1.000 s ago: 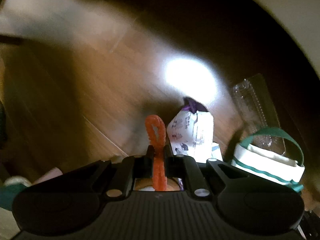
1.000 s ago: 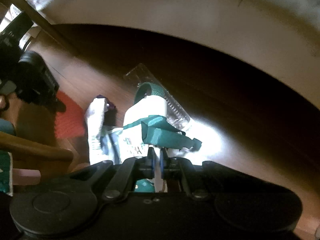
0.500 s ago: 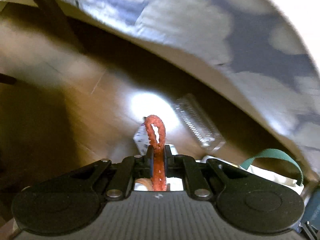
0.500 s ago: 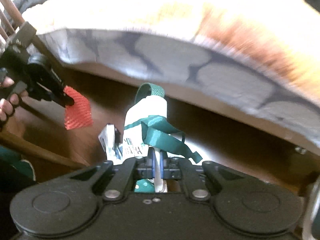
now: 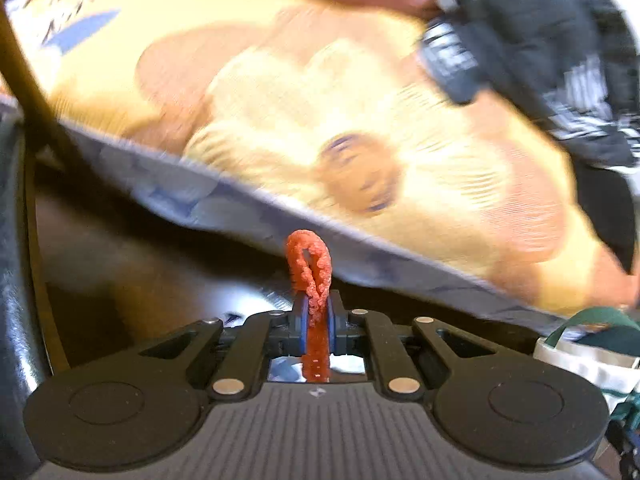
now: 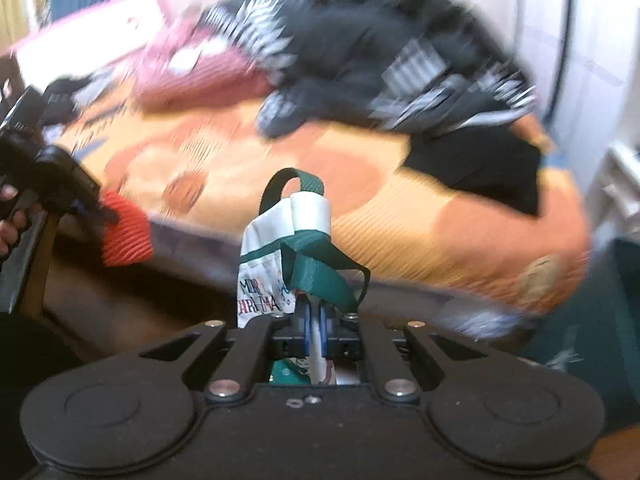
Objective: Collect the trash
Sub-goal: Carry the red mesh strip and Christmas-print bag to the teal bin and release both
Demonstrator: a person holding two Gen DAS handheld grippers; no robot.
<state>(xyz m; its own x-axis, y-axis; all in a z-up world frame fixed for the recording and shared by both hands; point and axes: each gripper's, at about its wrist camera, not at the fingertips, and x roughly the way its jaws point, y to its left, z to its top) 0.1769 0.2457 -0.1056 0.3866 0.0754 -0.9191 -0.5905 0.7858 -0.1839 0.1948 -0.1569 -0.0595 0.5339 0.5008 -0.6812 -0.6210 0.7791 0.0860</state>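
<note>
Clamping red mesh (image 5: 310,276) — left fingers (image 5: 316,316) | right fingers (image 6: 314,322) pinching bag (image 6: 288,248) — bed edge (image 5: 224,196) near.

Both grippers rose from the floor (image 5: 132,280) to bed (image 6: 400,216) height.

Rough red mesh (image 5: 314,280), seemingly plastic.

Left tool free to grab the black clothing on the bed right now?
Probably not. The left tool is shut on the red mesh netting, so its jaws are occupied; the black clothing lies across the orange bedspread, nothing blocking it.
</note>
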